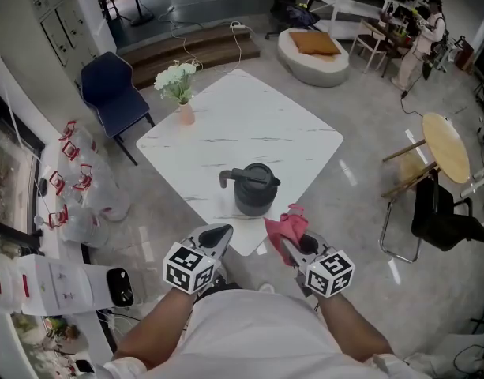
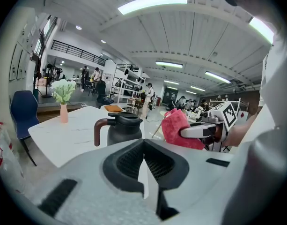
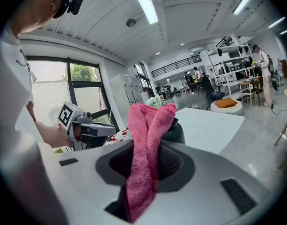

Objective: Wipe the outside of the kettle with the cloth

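Head view | kettle (image 1: 253, 189) at worktop's (image 1: 242, 125) near edge | left gripper (image 1: 218, 234) jaws together, empty | right gripper (image 1: 287, 245) jaws clamp cloth (image 1: 287, 224)

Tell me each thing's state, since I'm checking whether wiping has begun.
kettle: upright on the table, lid on, untouched.
cloth: bunched, clamped, held apart from the kettle.
left tool: shut, empty.
right tool: shut on the cloth.
flower vase: upright on the table.
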Demonstrator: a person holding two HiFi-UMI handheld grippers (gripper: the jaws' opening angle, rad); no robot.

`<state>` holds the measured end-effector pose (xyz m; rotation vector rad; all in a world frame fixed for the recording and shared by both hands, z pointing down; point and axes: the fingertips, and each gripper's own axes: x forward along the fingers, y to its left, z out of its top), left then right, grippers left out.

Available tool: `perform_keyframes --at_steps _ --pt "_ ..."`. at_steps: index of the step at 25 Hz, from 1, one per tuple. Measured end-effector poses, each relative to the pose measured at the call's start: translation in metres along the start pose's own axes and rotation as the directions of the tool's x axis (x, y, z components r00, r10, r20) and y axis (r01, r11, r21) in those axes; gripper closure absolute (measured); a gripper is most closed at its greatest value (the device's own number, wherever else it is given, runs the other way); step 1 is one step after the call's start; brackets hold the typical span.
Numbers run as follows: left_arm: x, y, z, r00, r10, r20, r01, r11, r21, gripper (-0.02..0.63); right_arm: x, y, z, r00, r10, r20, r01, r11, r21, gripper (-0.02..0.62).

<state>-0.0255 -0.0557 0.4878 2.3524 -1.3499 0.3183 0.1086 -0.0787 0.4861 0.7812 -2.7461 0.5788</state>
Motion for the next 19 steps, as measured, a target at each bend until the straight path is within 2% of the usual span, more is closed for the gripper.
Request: perform_keyframes --at_steps 19 --pt "-0.0004 0.0010 -0.0022 1.000 -0.004 -0.019 0.004 1.000 0.014 0.606 0.0032 0.0006 -0.0029 1.000 0.000 -0.017 0.000 1.000 -0.005 0.491"
